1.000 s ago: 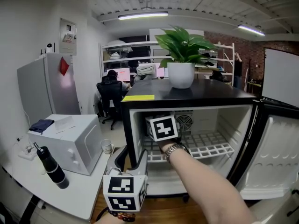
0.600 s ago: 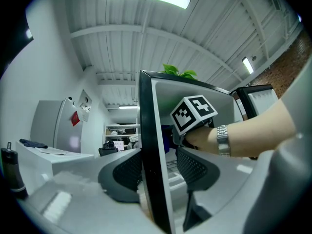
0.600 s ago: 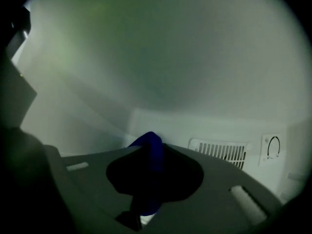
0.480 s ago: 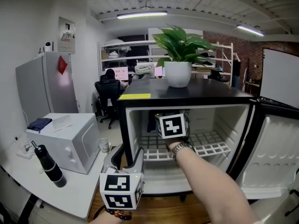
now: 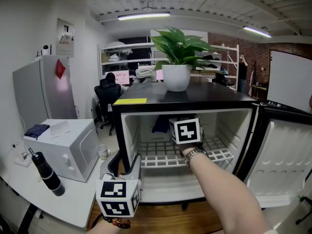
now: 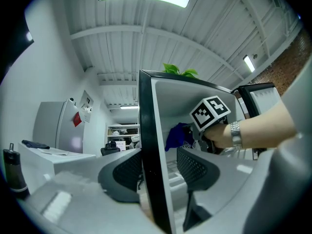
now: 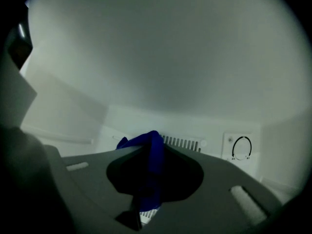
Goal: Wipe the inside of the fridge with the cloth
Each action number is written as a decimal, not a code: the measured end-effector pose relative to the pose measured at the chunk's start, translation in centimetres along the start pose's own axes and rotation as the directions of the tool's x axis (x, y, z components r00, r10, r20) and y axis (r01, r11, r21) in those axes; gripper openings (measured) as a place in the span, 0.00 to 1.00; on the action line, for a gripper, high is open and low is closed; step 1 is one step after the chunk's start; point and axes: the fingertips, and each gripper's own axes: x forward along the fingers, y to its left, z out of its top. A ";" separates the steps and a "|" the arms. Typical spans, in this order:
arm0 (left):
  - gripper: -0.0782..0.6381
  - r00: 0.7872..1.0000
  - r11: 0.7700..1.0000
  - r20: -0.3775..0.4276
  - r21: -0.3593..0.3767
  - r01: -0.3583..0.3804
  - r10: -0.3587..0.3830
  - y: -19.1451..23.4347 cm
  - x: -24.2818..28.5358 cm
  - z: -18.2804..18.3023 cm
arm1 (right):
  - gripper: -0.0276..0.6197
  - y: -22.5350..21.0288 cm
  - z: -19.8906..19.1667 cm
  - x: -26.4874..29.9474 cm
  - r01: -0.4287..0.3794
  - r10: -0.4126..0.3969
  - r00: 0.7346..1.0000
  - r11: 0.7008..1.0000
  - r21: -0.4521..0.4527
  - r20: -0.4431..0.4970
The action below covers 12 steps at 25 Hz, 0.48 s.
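Note:
A black mini fridge (image 5: pixel 120 135) stands open, its door (image 5: pixel 282 155) swung to the right. My right gripper (image 5: pixel 169 126) reaches inside above the wire shelf (image 5: pixel 161 156), shut on a blue cloth (image 5: pixel 160 124). In the right gripper view the cloth (image 7: pixel 153 152) hangs pinched between the jaws of the right gripper (image 7: pixel 155 177), close to the white back wall. My left gripper (image 5: pixel 126 164) stays at the fridge's front left corner. Its jaws are open and straddle the front edge of the left wall (image 6: pixel 151 145). The left gripper view also shows the cloth (image 6: pixel 178 135) inside.
A potted plant (image 5: pixel 176 77) and a yellow note (image 5: pixel 129 101) sit on top of the fridge. The back wall carries a vent (image 7: pixel 183 142) and a thermostat dial (image 7: pixel 241 148). A white box (image 5: pixel 68 147), a black bottle (image 5: pixel 45 175) and a cup (image 5: pixel 103 152) are on the left table.
My right gripper has carried the cloth to the right inside the fridge. The left gripper has kept its place at the wall's edge.

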 end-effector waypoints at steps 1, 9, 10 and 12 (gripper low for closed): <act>0.42 1.000 1.000 -0.001 0.000 -0.001 0.001 0.0 0.0 0.0 | 0.12 -0.3 0.0 -0.1 0.001 -0.001 1.000 1.000 0.002 0.002; 0.42 1.000 1.000 -0.002 -0.001 -0.005 0.005 0.0 0.0 0.0 | 0.12 -4.3 -0.3 -1.2 0.074 -0.074 0.997 0.997 0.004 -0.003; 0.42 1.000 1.000 0.000 -0.003 -0.008 0.008 0.0 0.0 0.1 | 0.12 -4.9 -0.2 -1.3 0.085 -0.085 0.996 0.996 0.002 0.002; 0.42 1.000 1.000 0.006 -0.008 -0.012 0.012 0.0 0.0 0.3 | 0.12 -6.1 -0.1 -1.6 0.105 -0.105 0.994 0.994 -0.003 0.009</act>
